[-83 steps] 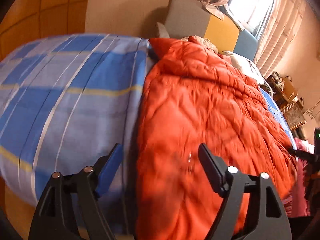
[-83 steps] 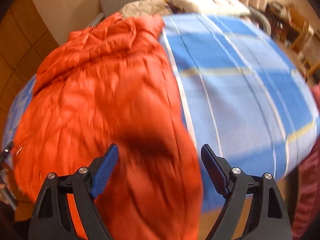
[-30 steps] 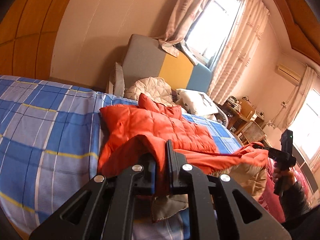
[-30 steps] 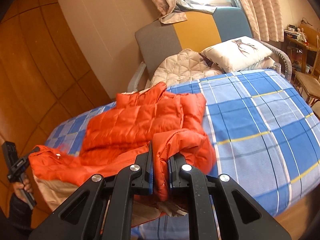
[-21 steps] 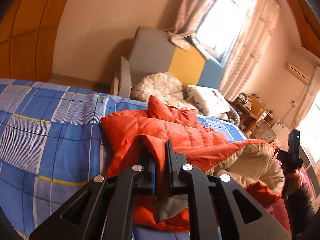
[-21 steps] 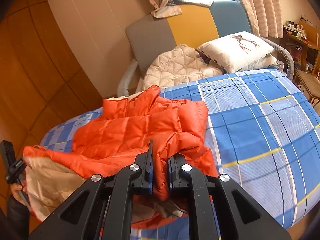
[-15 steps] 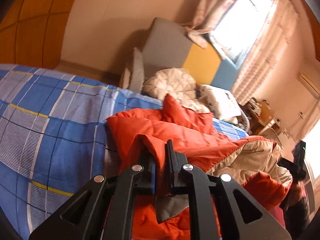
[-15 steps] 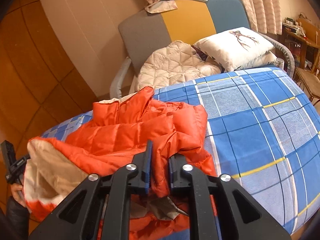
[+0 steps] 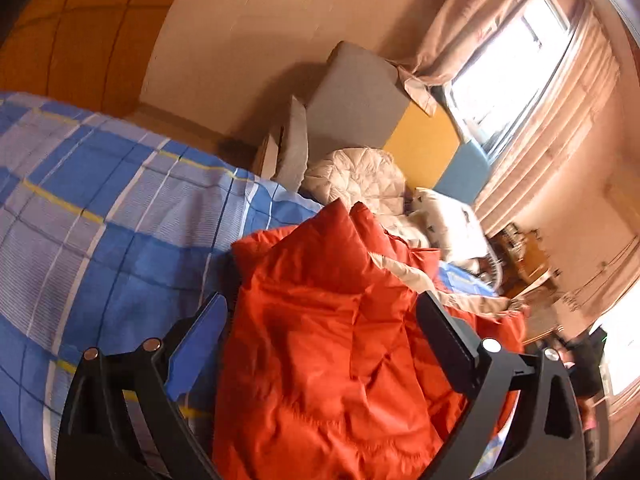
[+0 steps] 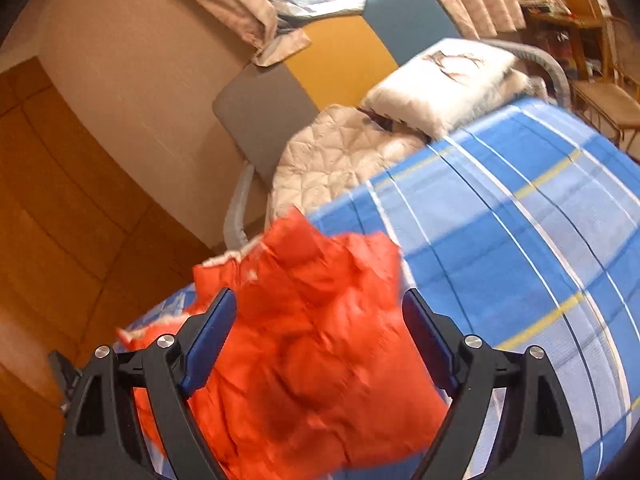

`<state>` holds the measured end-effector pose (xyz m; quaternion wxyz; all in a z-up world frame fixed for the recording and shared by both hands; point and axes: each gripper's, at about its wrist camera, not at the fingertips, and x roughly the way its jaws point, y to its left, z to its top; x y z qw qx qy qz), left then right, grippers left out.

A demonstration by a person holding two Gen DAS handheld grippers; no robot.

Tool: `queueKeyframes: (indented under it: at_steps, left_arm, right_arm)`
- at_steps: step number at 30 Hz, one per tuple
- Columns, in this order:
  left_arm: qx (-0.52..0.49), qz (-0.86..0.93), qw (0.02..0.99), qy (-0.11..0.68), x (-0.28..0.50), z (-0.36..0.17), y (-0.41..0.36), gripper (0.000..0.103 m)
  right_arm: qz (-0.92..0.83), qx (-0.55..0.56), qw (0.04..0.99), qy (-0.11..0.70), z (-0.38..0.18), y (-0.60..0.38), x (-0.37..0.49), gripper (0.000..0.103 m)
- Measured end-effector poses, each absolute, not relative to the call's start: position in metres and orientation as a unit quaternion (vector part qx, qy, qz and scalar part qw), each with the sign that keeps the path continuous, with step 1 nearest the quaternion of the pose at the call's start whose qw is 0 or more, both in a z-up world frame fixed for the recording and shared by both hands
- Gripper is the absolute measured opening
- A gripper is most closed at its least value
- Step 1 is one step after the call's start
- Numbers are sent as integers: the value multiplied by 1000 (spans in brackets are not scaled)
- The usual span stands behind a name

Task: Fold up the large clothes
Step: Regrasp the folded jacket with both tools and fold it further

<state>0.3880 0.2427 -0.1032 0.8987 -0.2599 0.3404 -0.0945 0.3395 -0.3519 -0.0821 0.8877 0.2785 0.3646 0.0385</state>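
An orange quilted down jacket [image 9: 332, 332] with a beige lining lies folded over on itself on the blue plaid bedsheet [image 9: 100, 240]. My left gripper [image 9: 322, 332] is just above its near left part, its jaws opening wide, and the pads stand clear of the fabric. In the right wrist view the same jacket [image 10: 320, 360] lies bunched below my right gripper [image 10: 318, 332], whose jaws are also opening and grip nothing. The jacket's near hem is hidden behind both grippers' frames.
A beige quilted blanket [image 10: 336, 160] and a white pillow [image 10: 444, 80] lie at the head of the bed against a grey, yellow and blue headboard [image 10: 332, 68]. Curtained windows stand behind. Wooden furniture [image 10: 580, 32] is at the right; a wood-panelled wall [image 10: 60, 200] is at the left.
Both grippers were shut on the jacket's hem and carried it forward over the jacket. Now both stand open, and the released fabric lies folded on the bed.
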Motion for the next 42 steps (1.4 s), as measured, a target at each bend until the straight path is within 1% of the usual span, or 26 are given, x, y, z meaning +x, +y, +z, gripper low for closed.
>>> queueKeyframes:
  at_steps: [2,5,7,8,9,11,12,13,14,15,16,19,25,33,34,35,38,39,40,41,42]
  left_arm:
    - [-267,-94,895,344,378,-113,251,96]
    - [-284,-99,877,375,360,-149,258,92]
    - [-295,-114,863,394,351,-168,256,74]
    - [-294,-122,859,402,347,-175,252,69]
    - [-293,-135,854,407,343,-181,246,60]
    - [-287,-146,854,408,338,-184,237,46]
    - [-287,-151,854,407,336,-185,234,31]
    - [-285,-151,856,405,334,-184,233,26]
    - [-280,-152,858,403,331,-182,231,20]
    - [-275,-153,860,402,329,-181,232,15]
    - [-268,-153,862,402,327,-178,229,12]
    - [-255,-156,867,399,316,-172,227,8]
    - [-255,-164,871,387,279,-160,234,6]
    - [-257,-168,867,392,201,-160,237,6]
    - [-257,-167,866,395,191,-160,237,6]
    - [-259,-168,865,395,182,-161,236,7]
    - [-255,-165,866,396,169,-161,234,10]
    - [-246,-157,871,395,165,-159,233,13]
    - [-243,-145,874,395,165,-158,235,31]
    - [-247,-144,873,394,165,-157,237,43]
    - [-247,-138,880,382,164,-153,240,60]
  right_arm:
    - [37,282,880,381,-101,-355,329,84]
    - [40,284,866,410,-130,-353,318,84]
    - [43,281,858,427,-146,-346,317,84]
    - [43,278,857,431,-151,-342,317,84]
    - [43,280,856,432,-156,-338,318,84]
    - [45,280,856,432,-158,-333,319,74]
    - [47,279,855,434,-158,-331,320,62]
    - [48,277,855,436,-157,-330,319,51]
    - [51,275,855,436,-155,-330,317,45]
    - [53,272,856,437,-153,-330,315,35]
    - [55,267,858,436,-149,-330,311,28]
    - [59,258,863,431,-140,-329,297,20]
    - [68,243,868,428,-127,-327,261,16]
    - [71,231,862,445,-122,-335,181,16]
    - [70,233,862,446,-122,-337,174,13]
    - [68,234,861,447,-121,-339,164,7]
    - [58,221,863,451,-119,-344,149,6]
    - [52,209,864,454,-119,-344,148,6]
    - [45,202,866,455,-118,-344,149,6]
    - [44,202,867,454,-117,-345,152,6]
    - [47,202,869,449,-115,-346,154,6]
